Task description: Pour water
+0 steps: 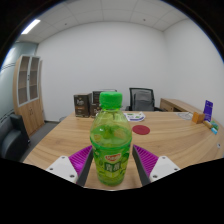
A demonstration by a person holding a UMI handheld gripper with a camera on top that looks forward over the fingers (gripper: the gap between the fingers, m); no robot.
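Observation:
A green plastic bottle [111, 140] with a green cap and a label stands upright between my fingers, close to the camera. My gripper [111, 168] is shut on the bottle, its magenta pads [147, 158] touching both sides of the lower body. The bottle's base is hidden below the fingers. Beyond it stretches a wooden table [60, 135]. A round red disc [140, 129] lies on the table just right of the bottle's shoulder, with a small white cup-like thing [134, 119] behind it.
Two dark boxes [82, 105] stand at the table's far end, with black office chairs [143, 98] behind them. A small orange object [213, 128] and a purple item [208, 108] sit far right. A wooden cabinet [30, 95] lines the left wall.

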